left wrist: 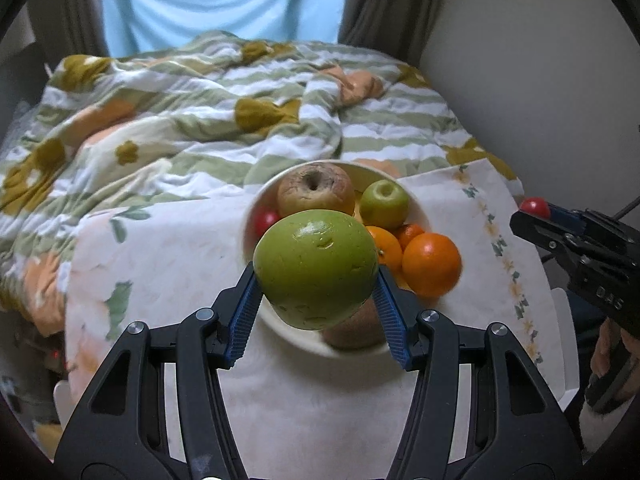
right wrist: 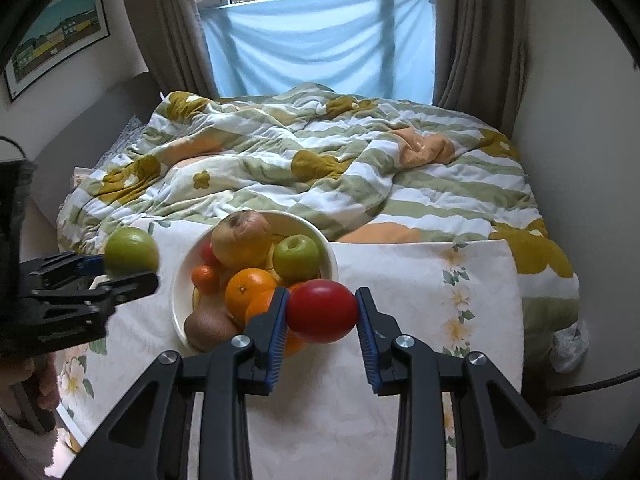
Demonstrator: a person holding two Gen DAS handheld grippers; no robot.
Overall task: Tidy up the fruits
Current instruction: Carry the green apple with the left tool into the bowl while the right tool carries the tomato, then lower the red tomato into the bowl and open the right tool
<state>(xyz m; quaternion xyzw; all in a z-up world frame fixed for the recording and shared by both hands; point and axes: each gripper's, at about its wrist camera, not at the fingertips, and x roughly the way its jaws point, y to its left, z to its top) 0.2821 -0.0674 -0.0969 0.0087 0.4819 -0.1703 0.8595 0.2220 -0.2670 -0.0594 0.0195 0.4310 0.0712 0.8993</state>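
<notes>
Green-and-white striped cloth with mustard flowers is the biggest thing before you: a rumpled blanket spread over the bed behind the bowl. Behind the blanket hangs a pale blue sheet across the window, with brown curtains at either side of it. In front of the blanket, under the bowl, lies a white flowered cloth.

The bowl is white and sits on that cloth, piled with fruit: a wrinkled tan apple at the back, a small green apple beside it, an orange toward the front, a brown kiwi at the near rim, and a small red fruit tucked at the far left of the bowl.

Your left gripper is clamped on a big green apple, its blue pads pressed to both sides; in your right camera you see it held up to the left of the bowl, off the cloth.

Your right gripper is closed on a red tomato, gripped between the blue pads and held just in front of the bowl, near its right rim.
</notes>
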